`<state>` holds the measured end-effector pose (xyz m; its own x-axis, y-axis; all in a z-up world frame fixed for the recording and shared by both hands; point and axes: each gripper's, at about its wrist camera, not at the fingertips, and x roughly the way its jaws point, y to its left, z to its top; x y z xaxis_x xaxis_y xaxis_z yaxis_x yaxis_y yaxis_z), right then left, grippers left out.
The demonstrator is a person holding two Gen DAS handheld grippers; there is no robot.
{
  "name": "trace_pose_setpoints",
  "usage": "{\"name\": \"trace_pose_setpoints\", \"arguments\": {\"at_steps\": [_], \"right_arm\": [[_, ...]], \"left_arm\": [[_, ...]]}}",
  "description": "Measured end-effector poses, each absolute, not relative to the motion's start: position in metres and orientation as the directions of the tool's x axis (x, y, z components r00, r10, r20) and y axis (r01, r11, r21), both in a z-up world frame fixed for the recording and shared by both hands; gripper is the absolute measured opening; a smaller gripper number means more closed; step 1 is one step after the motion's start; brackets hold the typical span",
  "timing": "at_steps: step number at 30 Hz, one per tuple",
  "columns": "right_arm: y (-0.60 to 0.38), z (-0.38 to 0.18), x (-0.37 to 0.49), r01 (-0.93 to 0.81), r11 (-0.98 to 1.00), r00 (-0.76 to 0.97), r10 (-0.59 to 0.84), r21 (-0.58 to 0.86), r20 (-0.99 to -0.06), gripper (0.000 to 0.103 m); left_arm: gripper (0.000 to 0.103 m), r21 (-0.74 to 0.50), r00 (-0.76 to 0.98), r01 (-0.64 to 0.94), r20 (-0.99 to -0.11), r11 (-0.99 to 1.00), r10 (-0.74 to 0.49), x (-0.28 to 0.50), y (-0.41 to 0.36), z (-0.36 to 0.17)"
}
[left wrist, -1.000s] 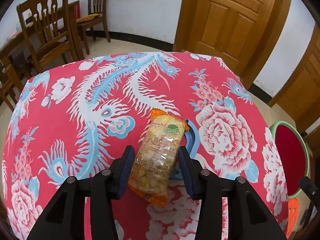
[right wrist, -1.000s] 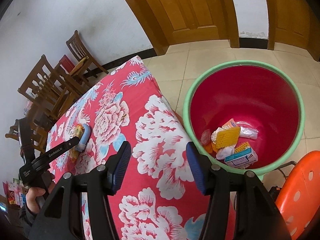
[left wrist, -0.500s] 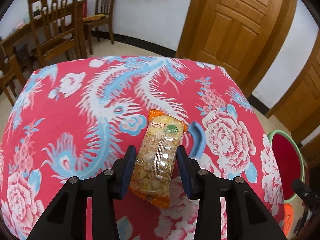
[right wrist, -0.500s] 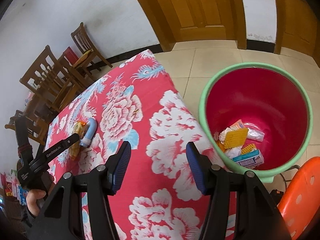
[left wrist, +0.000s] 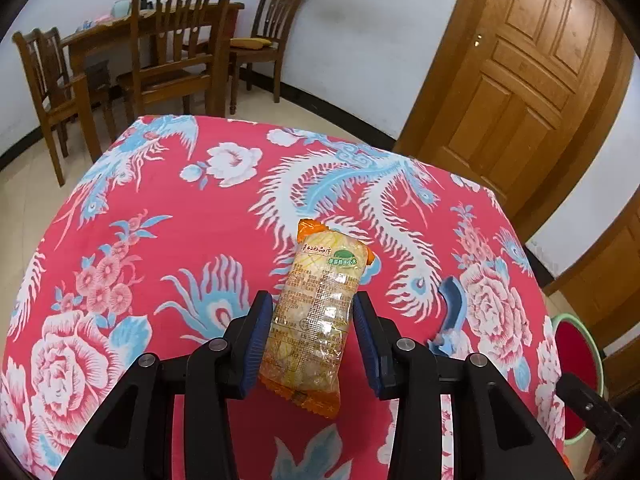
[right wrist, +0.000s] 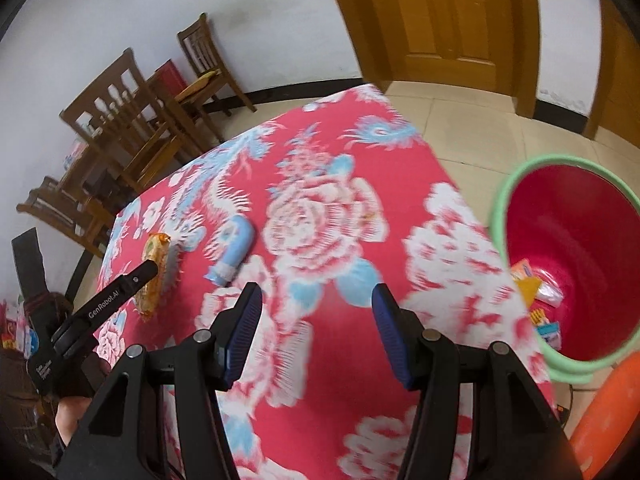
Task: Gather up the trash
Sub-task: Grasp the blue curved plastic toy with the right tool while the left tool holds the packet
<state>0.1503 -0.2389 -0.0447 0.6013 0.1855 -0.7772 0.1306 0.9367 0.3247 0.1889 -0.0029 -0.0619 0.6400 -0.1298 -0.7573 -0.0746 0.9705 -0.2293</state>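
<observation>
Between the blue pads of my left gripper (left wrist: 314,342) sits the snack packet (left wrist: 320,308) — a second ago the jaws stood a little wider around it, and now they have narrowed until both pads press its sides, so I read it as gripped, though its lower end may still rest on the desk (left wrist: 160,216). My right gripper (right wrist: 316,330) hangs half-wide with nothing in it and has swung left, away from the red bin (right wrist: 568,240) toward the blue tube (right wrist: 236,248) lying just right of the packet. So the packet looks ready to lift and carry right to the bin — the tube next.
</observation>
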Motion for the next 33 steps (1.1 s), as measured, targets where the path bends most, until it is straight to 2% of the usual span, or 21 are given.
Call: {"name": "trace_pose_setpoints", "arguments": {"at_steps": [15, 25, 29, 33], "right_arm": [[-0.175, -0.074, 0.208, 0.102, 0.944, 0.546, 0.211, 0.315, -0.811, 0.058], [-0.155, -0.083, 0.223, 0.083, 0.959, 0.53, 0.188, 0.272, -0.827, 0.041], [-0.15, -0.084, 0.226, 0.068, 0.96, 0.529, 0.195, 0.27, -0.826, 0.029], [-0.148, -0.085, 0.226, 0.065, 0.96, 0.531, 0.196, 0.271, -0.824, 0.029]], "left_arm": [[0.042, -0.289, 0.641, -0.119, -0.753, 0.95, -0.149, 0.189, 0.017, -0.074], [0.042, -0.318, 0.642, -0.132, -0.749, 0.939, -0.164, 0.189, 0.022, -0.075], [0.042, -0.32, 0.646, -0.125, -0.745, 0.939, -0.167, 0.188, 0.021, -0.074], [0.042, -0.324, 0.644, -0.126, -0.746, 0.938, -0.171, 0.188, 0.022, -0.075]]}}
